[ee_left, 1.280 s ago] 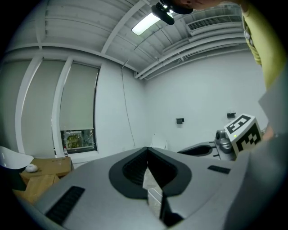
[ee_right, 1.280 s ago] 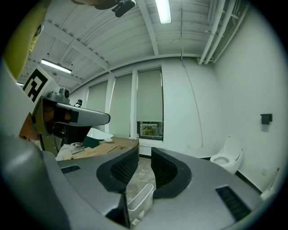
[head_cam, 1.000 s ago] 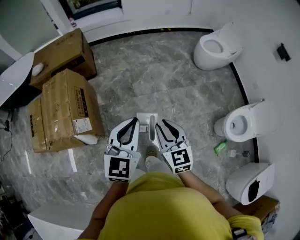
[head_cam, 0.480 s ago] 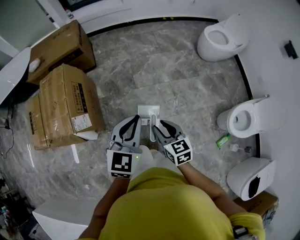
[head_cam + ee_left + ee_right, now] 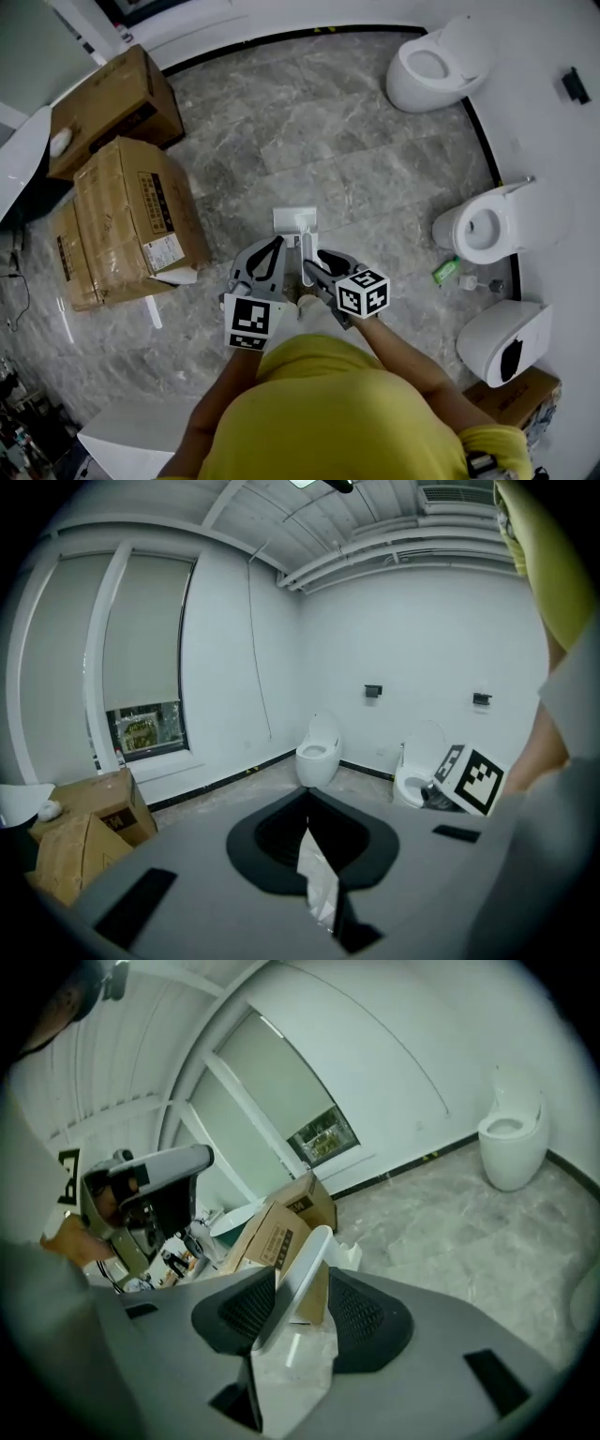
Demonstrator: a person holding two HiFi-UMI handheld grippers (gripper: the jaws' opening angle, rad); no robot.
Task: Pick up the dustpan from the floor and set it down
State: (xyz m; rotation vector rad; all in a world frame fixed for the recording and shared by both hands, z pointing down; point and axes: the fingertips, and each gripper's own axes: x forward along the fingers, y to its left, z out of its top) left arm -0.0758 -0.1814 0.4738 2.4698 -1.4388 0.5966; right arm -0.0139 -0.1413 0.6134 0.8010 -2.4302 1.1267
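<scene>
- Nearest us, the right gripper was clamped on the dustpan's white handle, which stood up between its two ribbed pads.
- Beside it, the left gripper had its jaws brought together with nothing in them. Only a thin slit of floor showed between the pads, and it took no part in the hold.
- The dustpan sat just ahead of both grippers, with its flat white pan pointing away from us. We could not tell whether the pan rested on the floor or hung a little above it.
- We judged the grasp made, which is the first part of the job. The lift, if not yet begun, and the setting down were left to do.
- The floor was grey marbled tile, hard and smooth, and bare around the dustpan.
- To the left stood stacked cardboard boxes, near but apart from the pan.
- To the right and farther off, three white toilets lined the curved white wall — one at the far end — with a small green thing on the tiles by the middle one.
</scene>
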